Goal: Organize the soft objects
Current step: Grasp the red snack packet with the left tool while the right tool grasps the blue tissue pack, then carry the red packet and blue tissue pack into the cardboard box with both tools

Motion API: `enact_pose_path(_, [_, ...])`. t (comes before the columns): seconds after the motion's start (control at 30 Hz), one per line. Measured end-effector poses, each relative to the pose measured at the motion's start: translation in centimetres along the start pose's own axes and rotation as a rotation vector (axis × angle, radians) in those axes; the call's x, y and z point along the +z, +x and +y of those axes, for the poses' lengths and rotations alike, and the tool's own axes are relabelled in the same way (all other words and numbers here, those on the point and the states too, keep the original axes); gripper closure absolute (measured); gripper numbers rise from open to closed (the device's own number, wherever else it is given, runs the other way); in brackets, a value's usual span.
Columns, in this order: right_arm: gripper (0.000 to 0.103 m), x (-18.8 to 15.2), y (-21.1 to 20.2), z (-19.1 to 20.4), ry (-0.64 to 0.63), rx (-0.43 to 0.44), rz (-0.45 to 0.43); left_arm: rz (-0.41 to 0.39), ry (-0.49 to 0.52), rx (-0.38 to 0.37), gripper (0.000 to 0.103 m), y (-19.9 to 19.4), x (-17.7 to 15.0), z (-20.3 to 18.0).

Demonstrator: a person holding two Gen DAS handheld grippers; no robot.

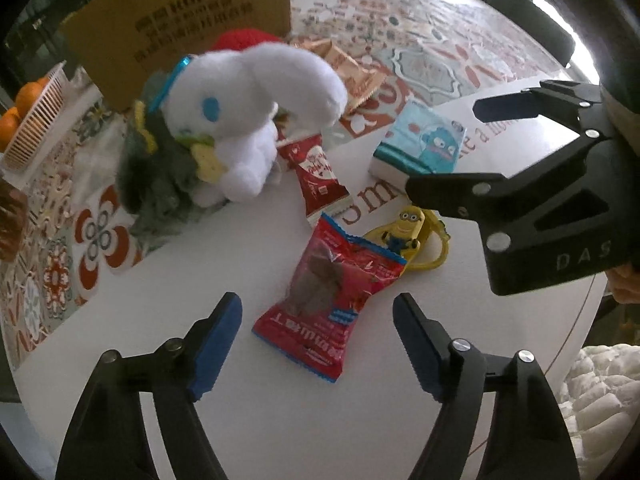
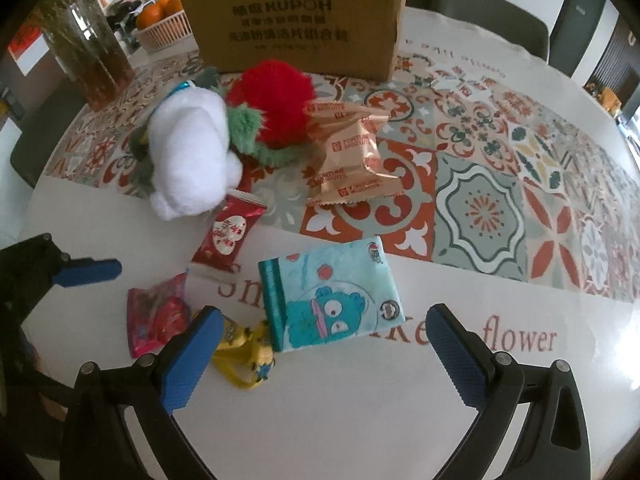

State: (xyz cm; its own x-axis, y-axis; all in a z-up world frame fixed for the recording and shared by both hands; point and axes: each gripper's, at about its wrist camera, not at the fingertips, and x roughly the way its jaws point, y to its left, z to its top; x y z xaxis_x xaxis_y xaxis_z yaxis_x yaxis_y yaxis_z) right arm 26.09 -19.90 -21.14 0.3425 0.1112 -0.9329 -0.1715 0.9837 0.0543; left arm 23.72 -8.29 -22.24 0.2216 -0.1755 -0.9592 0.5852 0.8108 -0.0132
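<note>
A white plush rabbit [image 1: 248, 120] [image 2: 192, 156] lies on the table against a green fuzzy plush [image 1: 156, 176] and a red fuzzy plush [image 2: 272, 100]. A blue cartoon tissue pack [image 1: 420, 140] [image 2: 332, 300] lies nearer. My left gripper [image 1: 318, 344] is open above a red snack packet [image 1: 332, 296] [image 2: 158, 316]. My right gripper [image 2: 320, 348] is open just short of the tissue pack; it also shows in the left wrist view [image 1: 440, 144]. The left gripper shows in the right wrist view [image 2: 86, 272], only one blue finger visible.
A cardboard box [image 2: 296, 16] stands at the back. Gold biscuit packets [image 2: 348, 152], a red heart packet [image 2: 228, 236] and a yellow minion keychain [image 1: 404, 236] [image 2: 248, 356] lie among the toys. A basket of oranges [image 1: 32, 120] and a glass vase [image 2: 92, 52] stand at the left.
</note>
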Motion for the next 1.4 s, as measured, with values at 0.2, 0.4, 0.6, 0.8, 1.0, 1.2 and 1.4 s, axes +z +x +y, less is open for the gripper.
enact_pose_path(0.2, [0.001, 0.4, 1.5, -0.7, 0.012, 0.022, 0.026, 0.028, -0.017, 0.001, 0.033, 1.2, 0.3, 0.0])
enact_pose_path(0.4, [0.008, 0.8, 2.5, -1.0, 0.027, 0.049, 0.045, 0.047, -0.046, -0.009, 0.047, 1.7, 1.0, 0.0])
enact_pose_path(0.6, [0.024, 0.8, 2.8, -0.8, 0.018, 0.066, 0.06, 0.03, -0.089, -0.017, 0.059, 1.5, 0.9, 0.5])
enact_pose_path(0.8, [0.025, 0.9, 2.6, -0.8, 0.046, 0.089, 0.066, 0.002, -0.157, -0.026, 0.063, 1.2, 0.6, 1.1])
enact_pose_path(1.0, [0.025, 0.7, 1.2, -1.3, 0.065, 0.078, 0.038, -0.036, -0.262, -0.047, 0.065, 0.2, -0.8, 2.6])
enact_pose_path(1.2, [0.025, 0.7, -0.7, -1.4, 0.083, 0.075, 0.003, -0.098, -0.343, -0.052, 0.065, -1.7, -1.5, 3.2])
enact_pose_path(1.4, [0.025, 1.3, -3.1, -0.9, 0.088, 0.081, -0.048, -0.164, -0.365, -0.029, 0.065, -4.4, -1.6, 3.8])
